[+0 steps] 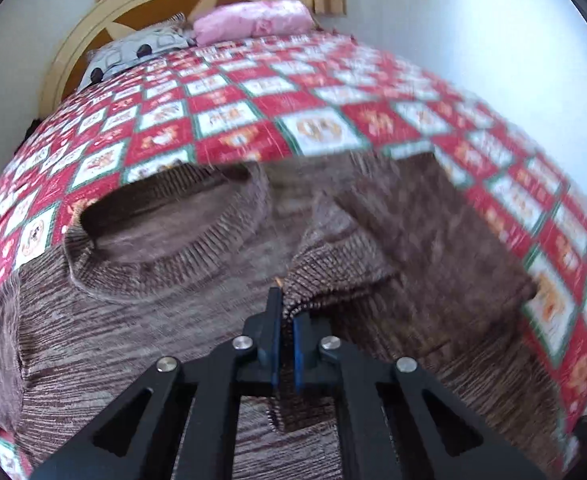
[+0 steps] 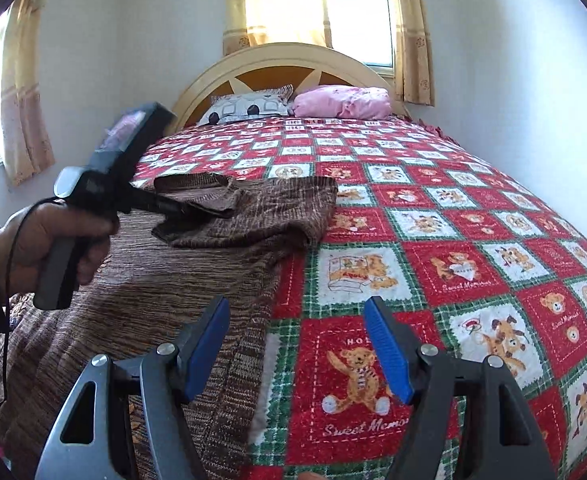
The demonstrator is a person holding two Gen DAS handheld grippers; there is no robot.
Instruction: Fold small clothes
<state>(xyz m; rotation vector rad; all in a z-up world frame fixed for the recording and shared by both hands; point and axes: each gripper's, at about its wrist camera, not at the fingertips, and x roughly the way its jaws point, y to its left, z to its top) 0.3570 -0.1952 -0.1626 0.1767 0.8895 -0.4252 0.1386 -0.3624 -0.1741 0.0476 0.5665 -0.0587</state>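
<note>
Left gripper (image 1: 286, 312) pinches brown ribbed knit sweater's (image 1: 141, 320) sleeve cuff (image 1: 333, 276); lay it flat inward, right gripper (image 2: 297, 344) spread, empty

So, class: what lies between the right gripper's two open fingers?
Only the bedspread, with a teddy bear square, shows between the right gripper's fingers in the right wrist view. The brown sweater's edge lies just beside its left finger.

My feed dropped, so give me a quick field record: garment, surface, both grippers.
garment: brown sweater, sleeve folded over the body
surface: checked bedspread
left gripper: shut on the sleeve cuff
right gripper: open, empty, above the sweater's edge
pillows: at the headboard
</note>
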